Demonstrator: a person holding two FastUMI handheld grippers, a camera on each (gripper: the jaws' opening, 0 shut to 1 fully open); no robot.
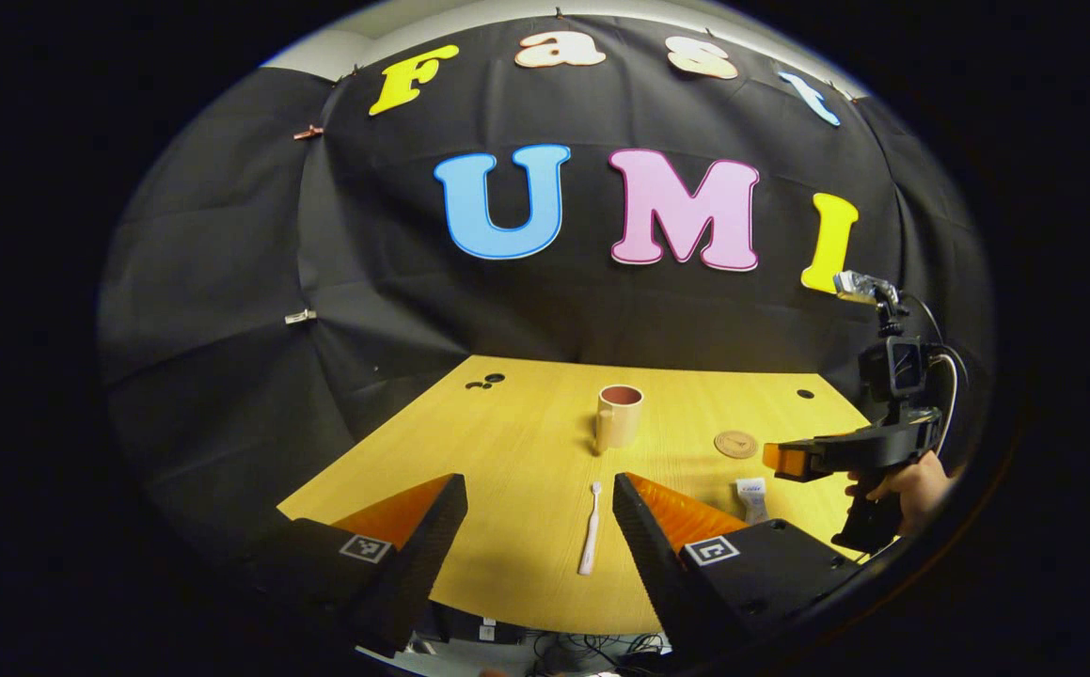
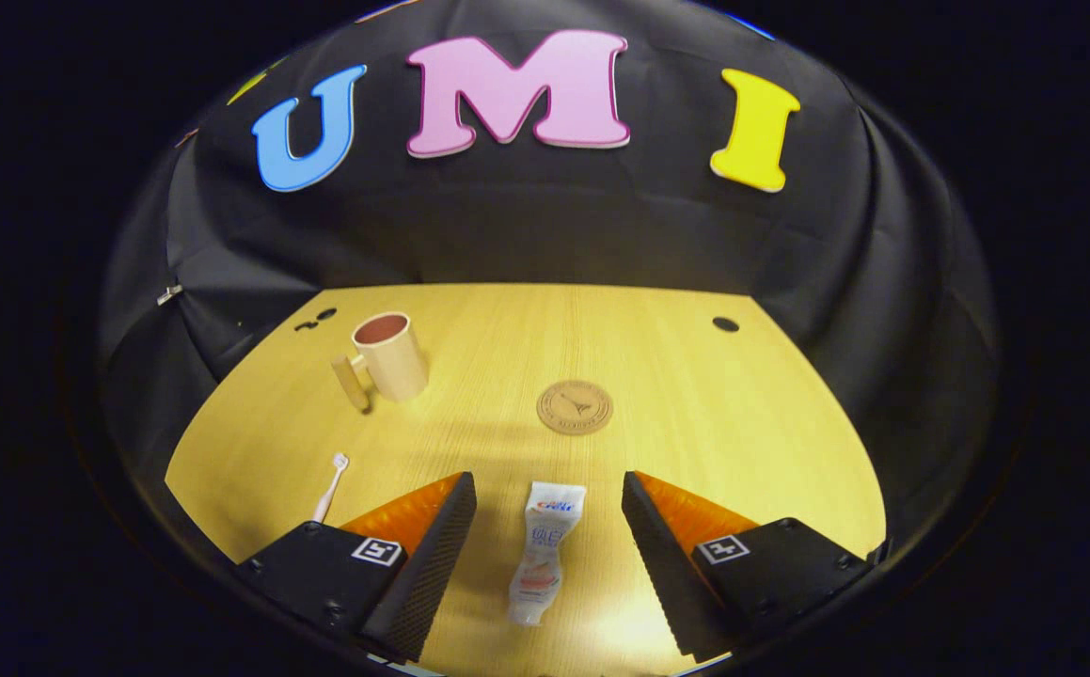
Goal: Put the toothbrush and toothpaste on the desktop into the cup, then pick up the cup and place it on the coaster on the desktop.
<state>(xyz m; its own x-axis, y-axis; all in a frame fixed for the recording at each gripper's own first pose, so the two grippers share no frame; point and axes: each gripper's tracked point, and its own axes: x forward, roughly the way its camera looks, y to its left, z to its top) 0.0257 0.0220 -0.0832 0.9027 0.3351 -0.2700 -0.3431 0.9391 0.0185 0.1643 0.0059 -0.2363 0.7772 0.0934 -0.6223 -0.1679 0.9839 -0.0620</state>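
A white toothbrush (image 1: 591,528) lies on the wooden desktop (image 1: 526,442), between the spread fingers of my left gripper (image 1: 539,503), which is open above it. The beige cup (image 1: 619,417) stands upright farther back, and the round coaster (image 1: 735,444) lies to its right. In the right gripper view, a white toothpaste tube (image 2: 543,552) lies between the fingers of my open right gripper (image 2: 548,503). The cup (image 2: 390,356) with its handle stands at the back left, the coaster (image 2: 575,407) sits straight ahead, and the toothbrush (image 2: 329,487) lies at the left. The right gripper (image 1: 794,461), held by a hand (image 1: 911,484), hovers over the toothpaste (image 1: 751,498).
Black cloth walls close in the desktop at the back and sides. Small dark holes (image 2: 725,324) mark the far corners of the desktop. Its front edge (image 1: 545,625) runs just under my left gripper, with cables below it.
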